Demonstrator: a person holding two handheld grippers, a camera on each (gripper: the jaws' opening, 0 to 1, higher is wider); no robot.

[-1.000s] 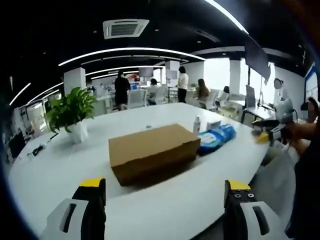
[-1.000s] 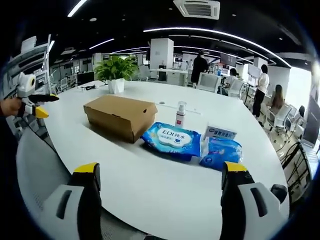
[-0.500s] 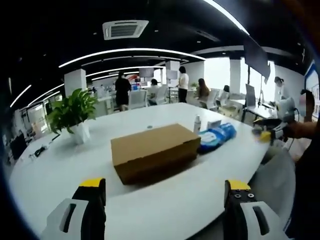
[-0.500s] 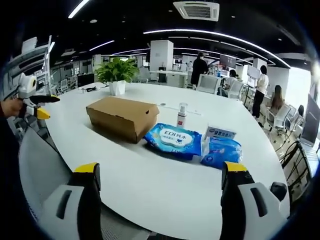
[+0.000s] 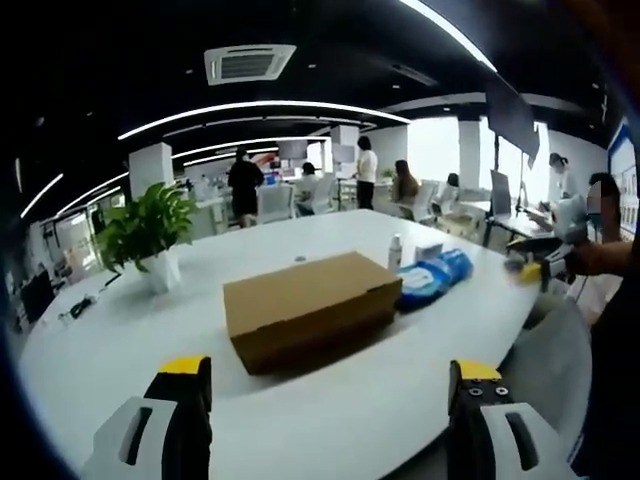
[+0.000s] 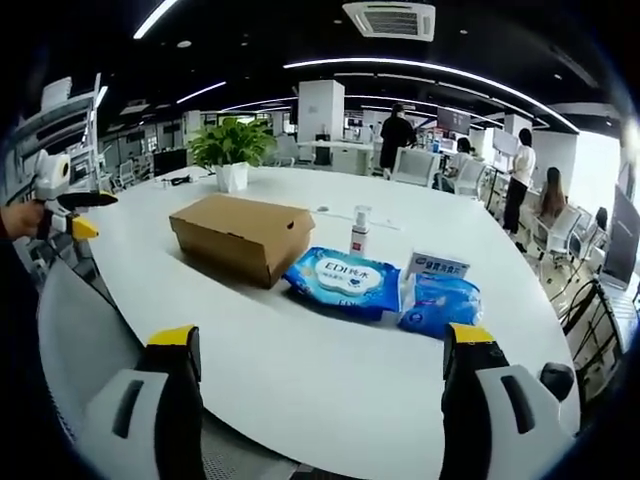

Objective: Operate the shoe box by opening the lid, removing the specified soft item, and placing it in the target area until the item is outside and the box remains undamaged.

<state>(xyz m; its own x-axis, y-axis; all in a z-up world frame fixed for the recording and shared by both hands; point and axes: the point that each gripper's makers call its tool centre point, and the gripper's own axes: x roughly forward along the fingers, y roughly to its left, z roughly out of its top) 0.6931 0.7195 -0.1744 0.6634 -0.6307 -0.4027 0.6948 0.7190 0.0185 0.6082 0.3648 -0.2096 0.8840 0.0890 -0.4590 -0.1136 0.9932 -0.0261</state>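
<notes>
The left gripper [image 5: 325,400] is being held off the near edge of the table [image 5: 380,400], its jaws standing wide apart with nothing between them, and it is pointing across the bare tabletop toward the box [image 5: 310,308], from which it is well apart. The right gripper [image 6: 320,395] is being held in the same manner at another side of the table, jaws wide and gripping nothing, also well short of the box. In the right gripper view the left gripper is appearing at the left edge, carried in a hand [image 6: 18,217] beyond the table rim. The brown cardboard box is lying flat near the middle of the round white table with its lid [image 6: 245,214] closed; no flap is lifted and no damage is visible. What is inside is hidden, so the soft item cannot be identified from these views. Just beside the box, blue wipes packs [image 6: 345,280] are lying flat, a small white bottle [image 6: 359,232] is standing upright behind them, and a potted plant [image 5: 148,228] is standing farther along the table. People are standing and sitting at desks in the background. As a judgement, no step of the task is complete: the approach is in hand, and opening the lid, removing the item and setting it down in the target area are all remaining. No target area is marked.
</notes>
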